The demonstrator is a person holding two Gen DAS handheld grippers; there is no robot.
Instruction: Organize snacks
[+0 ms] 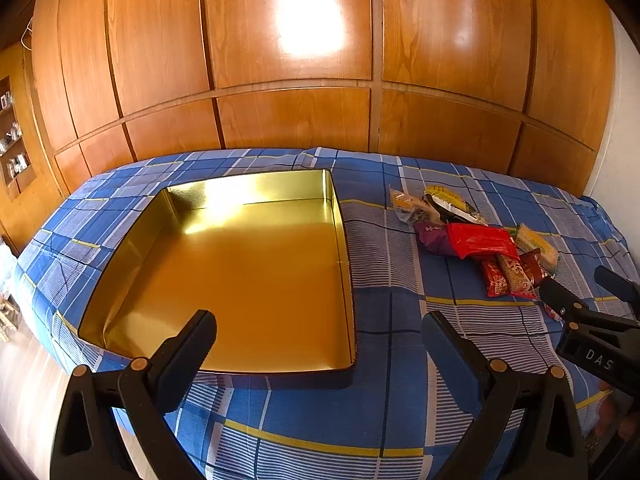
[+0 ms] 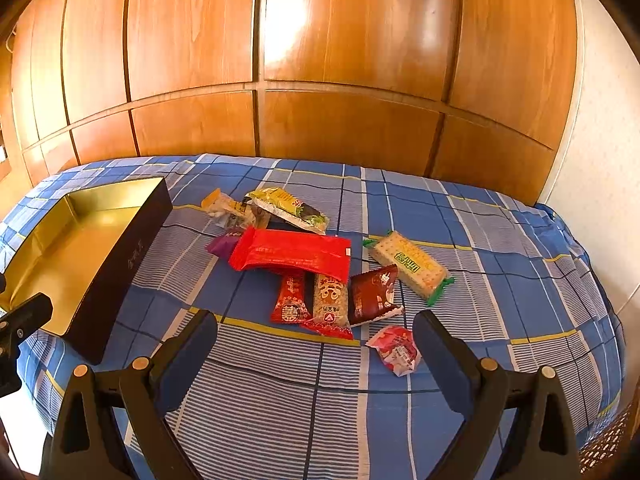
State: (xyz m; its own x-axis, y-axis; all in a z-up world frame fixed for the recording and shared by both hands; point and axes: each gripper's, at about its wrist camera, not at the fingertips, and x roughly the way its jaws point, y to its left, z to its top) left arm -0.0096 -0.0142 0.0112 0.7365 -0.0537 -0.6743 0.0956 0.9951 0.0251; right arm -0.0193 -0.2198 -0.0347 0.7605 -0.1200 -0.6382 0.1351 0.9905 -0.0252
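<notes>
A wide gold-lined tin (image 1: 240, 264) with dark outer walls lies on the blue checked cloth; the right wrist view shows the tin (image 2: 72, 248) at left, with nothing in it. Several snack packets are heaped to its right: a large red packet (image 2: 292, 254), a cracker pack (image 2: 408, 266), a dark brown packet (image 2: 370, 294), a small pink packet (image 2: 396, 350). The heap (image 1: 476, 240) shows at right in the left wrist view. My left gripper (image 1: 320, 334) hangs open over the tin's near right corner. My right gripper (image 2: 316, 332) stands open just before the pink packet, holding nothing.
Glossy wooden panelling (image 2: 320, 80) rises behind the cloth-covered surface (image 2: 500, 280). A white wall (image 2: 600, 160) stands at right. Shelves with small items (image 1: 12, 140) are at far left. The cloth's near edge drops off below the left gripper.
</notes>
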